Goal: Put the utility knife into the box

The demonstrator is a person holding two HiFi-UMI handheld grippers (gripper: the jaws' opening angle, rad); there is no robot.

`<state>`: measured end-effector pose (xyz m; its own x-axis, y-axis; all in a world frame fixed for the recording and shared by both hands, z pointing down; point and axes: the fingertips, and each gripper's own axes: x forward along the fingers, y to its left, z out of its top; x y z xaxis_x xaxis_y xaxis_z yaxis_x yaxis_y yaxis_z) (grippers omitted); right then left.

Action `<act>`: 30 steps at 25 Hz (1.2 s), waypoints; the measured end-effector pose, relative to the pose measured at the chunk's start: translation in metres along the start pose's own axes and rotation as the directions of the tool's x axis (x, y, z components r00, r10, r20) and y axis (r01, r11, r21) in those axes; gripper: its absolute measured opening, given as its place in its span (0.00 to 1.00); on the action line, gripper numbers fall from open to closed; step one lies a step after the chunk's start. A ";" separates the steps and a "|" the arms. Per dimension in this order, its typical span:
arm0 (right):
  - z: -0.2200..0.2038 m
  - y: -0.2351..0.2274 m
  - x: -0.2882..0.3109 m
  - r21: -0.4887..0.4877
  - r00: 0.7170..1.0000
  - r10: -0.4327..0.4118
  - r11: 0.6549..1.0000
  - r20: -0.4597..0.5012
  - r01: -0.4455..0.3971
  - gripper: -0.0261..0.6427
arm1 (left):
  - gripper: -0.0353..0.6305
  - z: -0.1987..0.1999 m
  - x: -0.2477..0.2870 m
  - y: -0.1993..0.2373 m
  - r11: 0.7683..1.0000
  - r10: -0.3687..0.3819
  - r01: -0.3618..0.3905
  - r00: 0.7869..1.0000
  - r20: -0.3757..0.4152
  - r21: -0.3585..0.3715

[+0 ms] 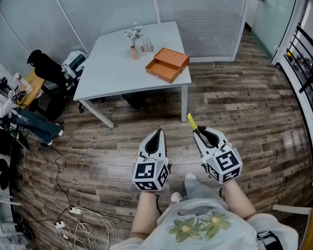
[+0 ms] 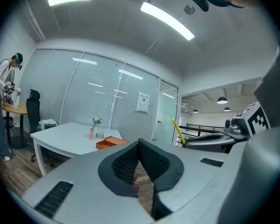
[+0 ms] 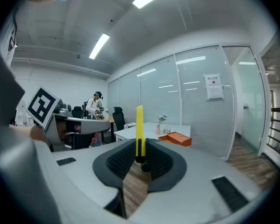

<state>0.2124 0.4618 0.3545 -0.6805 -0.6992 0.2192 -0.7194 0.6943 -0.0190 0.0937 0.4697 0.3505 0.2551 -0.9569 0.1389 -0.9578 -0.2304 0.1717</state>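
Observation:
A yellow utility knife (image 1: 191,122) (image 3: 139,129) stands between the pads of my right gripper (image 1: 200,133) (image 3: 140,157), which is shut on it; its yellow end sticks out past the jaws. My left gripper (image 1: 156,135) (image 2: 141,158) is shut with nothing in it. Both grippers hang over the wooden floor, well short of the table. The open orange box (image 1: 167,64) (image 2: 111,143) (image 3: 175,138) lies near the right front corner of the white table (image 1: 115,72) (image 2: 60,136) (image 3: 130,133), far ahead of both grippers.
A pink vase with flowers (image 1: 134,40) and a small holder (image 1: 147,47) stand on the table behind the box. A person (image 1: 5,108) sits at a desk on the left beside a black chair (image 1: 47,66). Cables (image 1: 68,212) lie on the floor at lower left. Glass partitions stand behind the table.

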 end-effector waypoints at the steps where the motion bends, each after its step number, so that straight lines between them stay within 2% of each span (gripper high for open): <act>1: 0.000 0.000 0.000 0.001 1.000 -0.004 1.000 0.002 0.004 0.14 | 0.05 0.000 0.000 0.000 1.000 -0.005 0.005 1.000 0.000 0.004; 6: 0.003 -0.007 0.004 -0.002 1.000 -0.002 1.000 0.011 0.002 0.14 | 0.05 0.003 0.011 -0.008 0.999 -0.027 0.027 1.000 0.000 0.034; 11: 0.011 -0.028 0.029 -0.032 1.000 0.002 0.999 0.026 -0.001 0.14 | 0.05 0.007 0.044 -0.005 0.998 -0.032 0.032 0.999 -0.006 0.051; 22: 0.024 -0.097 0.093 -0.046 0.997 0.077 0.996 0.032 -0.075 0.14 | 0.05 0.021 0.128 0.009 0.998 0.029 -0.030 0.999 0.019 0.053; 30: 0.021 -0.135 0.135 -0.036 0.996 0.092 0.995 0.021 -0.091 0.14 | 0.05 0.014 0.179 0.027 0.998 0.044 -0.044 0.999 -0.011 0.053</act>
<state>0.2150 0.2698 0.3667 -0.7465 -0.6358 0.1964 -0.6491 0.7607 -0.0042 0.1120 0.2897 0.3666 0.2138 -0.9641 0.1575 -0.9737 -0.1974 0.1136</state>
